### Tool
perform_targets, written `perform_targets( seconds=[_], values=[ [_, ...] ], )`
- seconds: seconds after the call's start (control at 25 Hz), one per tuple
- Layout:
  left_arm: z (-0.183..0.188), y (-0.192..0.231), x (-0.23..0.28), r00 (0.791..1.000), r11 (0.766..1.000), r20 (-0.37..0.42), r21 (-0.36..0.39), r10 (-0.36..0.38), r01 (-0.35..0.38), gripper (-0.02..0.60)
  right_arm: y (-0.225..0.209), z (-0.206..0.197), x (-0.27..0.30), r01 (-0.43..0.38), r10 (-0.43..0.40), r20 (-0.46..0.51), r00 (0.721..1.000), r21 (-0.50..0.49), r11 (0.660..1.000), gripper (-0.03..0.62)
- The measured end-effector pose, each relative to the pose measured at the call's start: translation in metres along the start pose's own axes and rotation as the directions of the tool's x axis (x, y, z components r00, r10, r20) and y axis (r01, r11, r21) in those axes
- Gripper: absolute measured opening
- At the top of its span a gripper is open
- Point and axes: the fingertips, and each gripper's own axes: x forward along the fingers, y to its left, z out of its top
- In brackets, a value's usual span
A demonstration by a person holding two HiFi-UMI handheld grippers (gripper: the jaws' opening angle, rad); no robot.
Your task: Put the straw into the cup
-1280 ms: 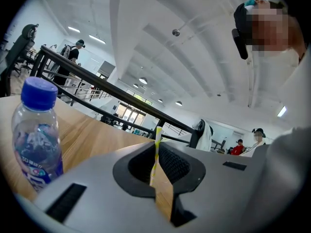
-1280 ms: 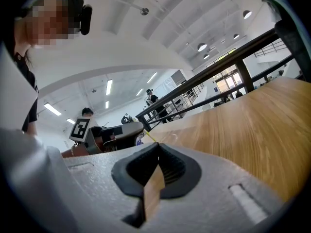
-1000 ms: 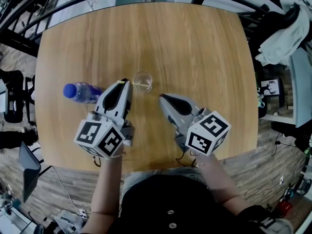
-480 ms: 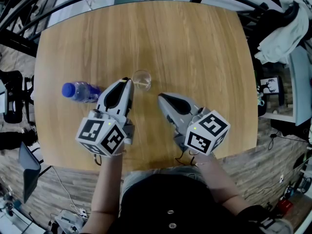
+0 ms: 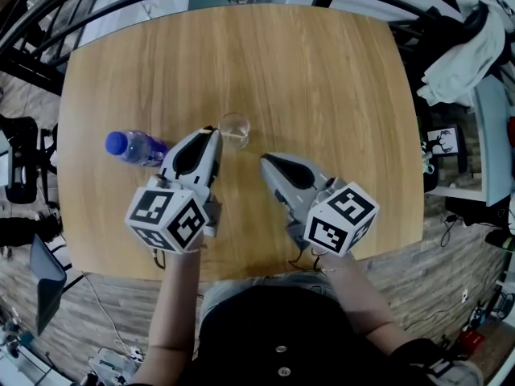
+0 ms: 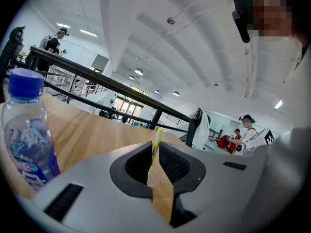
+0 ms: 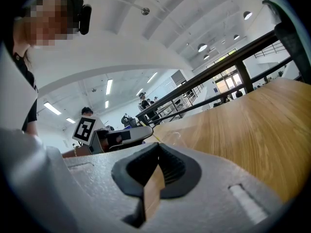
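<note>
A clear plastic cup (image 5: pixel 234 129) stands on the wooden table (image 5: pixel 322 79), just beyond my left gripper (image 5: pixel 212 133). That gripper is shut on a thin yellow-and-white straw (image 6: pixel 157 139), which sticks up from between the jaws in the left gripper view. In the head view a pale bit of the straw (image 5: pixel 231 139) lies across the cup's near rim. My right gripper (image 5: pixel 265 162) hovers to the right of the cup, shut with nothing in it. In the right gripper view, past the jaws of the right gripper (image 7: pixel 158 150), the cup (image 7: pixel 174 138) shows faintly.
A water bottle with a blue cap (image 5: pixel 133 149) lies left of the left gripper; it looms at the left as the bottle (image 6: pixel 26 130) in the left gripper view. Black railings (image 5: pixel 48 6) ring the table. A white cloth (image 5: pixel 463 51) hangs at the right.
</note>
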Motion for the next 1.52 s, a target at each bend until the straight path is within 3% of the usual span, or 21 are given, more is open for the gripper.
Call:
perform_targets(
  seconds=[0.24,0.88,1.24,1.52],
  values=[
    [0.002,-0.001,-0.008,1.000,1.000,-0.007,0.003,0.004,-0.004,0.100,0.010,0.004,-0.005,0.003,-0.003,0.016,1.000,-0.007,1.000,-0.002],
    [0.018,-0.037,-0.074,0.997,0.996,0.058,0.075,-0.055,0.050,0.114,0.062,0.040,-0.042,0.007,0.011,0.165,0.986,-0.110,0.994,-0.002],
    [0.030,-0.070,-0.111,0.983,0.987,0.133,0.121,-0.126,0.110,0.041,0.096,0.044,-0.060,0.006,0.027,0.205,0.978,-0.160,0.987,-0.002],
    [0.021,-0.084,-0.131,0.982,0.984,0.125,0.124,-0.142,0.127,0.031,0.118,0.042,-0.067,-0.012,0.051,0.196,0.979,-0.194,0.981,-0.002]
  ],
)
